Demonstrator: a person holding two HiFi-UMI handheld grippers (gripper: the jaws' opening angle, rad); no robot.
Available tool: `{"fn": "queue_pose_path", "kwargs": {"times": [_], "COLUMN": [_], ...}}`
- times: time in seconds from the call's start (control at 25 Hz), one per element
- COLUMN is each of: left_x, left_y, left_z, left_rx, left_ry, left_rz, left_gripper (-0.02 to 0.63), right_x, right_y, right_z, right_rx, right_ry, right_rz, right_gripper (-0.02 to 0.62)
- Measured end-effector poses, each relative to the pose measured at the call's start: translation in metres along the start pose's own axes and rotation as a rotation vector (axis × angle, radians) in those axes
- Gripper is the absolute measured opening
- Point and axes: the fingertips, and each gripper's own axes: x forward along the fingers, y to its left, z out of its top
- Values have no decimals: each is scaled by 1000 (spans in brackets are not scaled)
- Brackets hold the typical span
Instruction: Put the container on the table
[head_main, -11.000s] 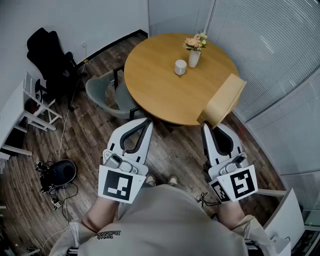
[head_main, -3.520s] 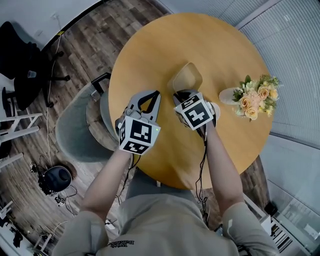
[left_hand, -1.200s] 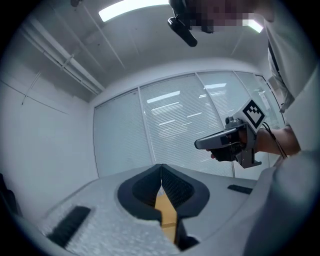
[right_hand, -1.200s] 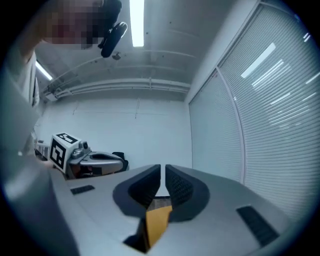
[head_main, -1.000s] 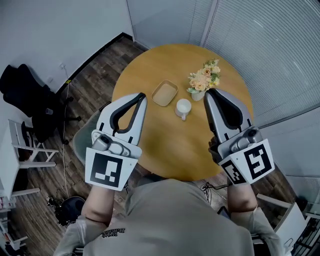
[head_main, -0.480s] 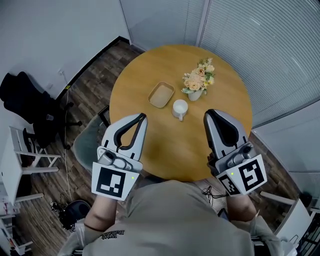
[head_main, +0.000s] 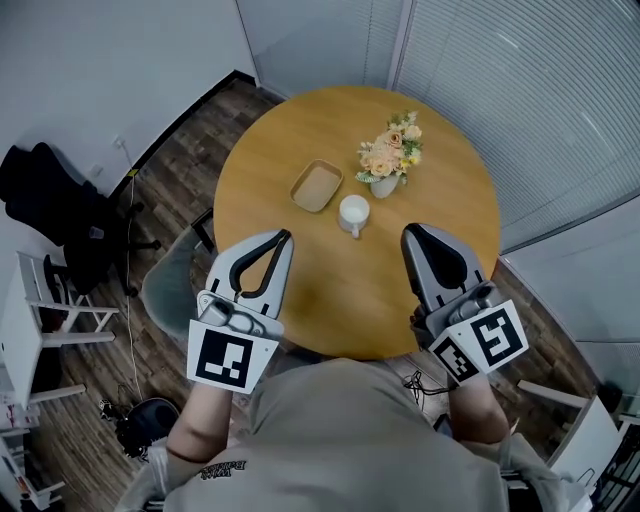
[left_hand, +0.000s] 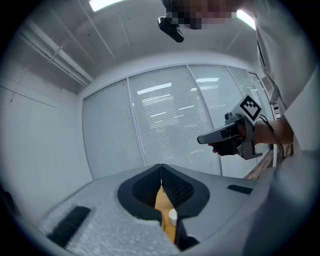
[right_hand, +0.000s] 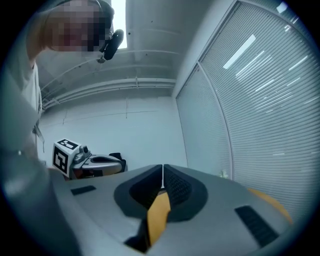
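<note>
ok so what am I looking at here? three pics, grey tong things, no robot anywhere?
There is no robot arm. A person holds a hand-held tool in each hand: the left gripper and the right gripper. The cubes with square markers are part of them. The top-down picture comes from a camera on the person's head. The other two come from cameras riding on each gripper, looking along its fingers. On the round table sit a shallow tan container, a white mug and a vase of flowers. Both grippers are by the table's near edge, clear of those things. Their fingers are closed together and hold nothing.
</note>
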Motion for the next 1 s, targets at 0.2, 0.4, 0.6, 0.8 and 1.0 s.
{"fn": "queue_pose_path", "kwargs": {"times": [0.2,0.4,0.6,0.8,1.0], "left_x": [0,-1,0,3,1], "left_y": [-1,6,6,5,6], "left_z": [1,-1,-3,-6,-6], "left_rx": [-57,-73,-63,-45,-44], "left_ry": [-14,-15,-4,10,5], "left_rz": [2,43,40,24,22], "left_gripper": [21,21,21,21,21], "right_x": [4,7,9,14,15], "right_y": [3,4,5,6,5], "right_z": [-3,-4,-7,-6,-15], "right_rx": [0,-14,-22,-22,-15], "right_ry": [3,12,19,17,40], "right_rz": [26,42,46,49,37], "right_gripper": [31,31,31,31,31]}}
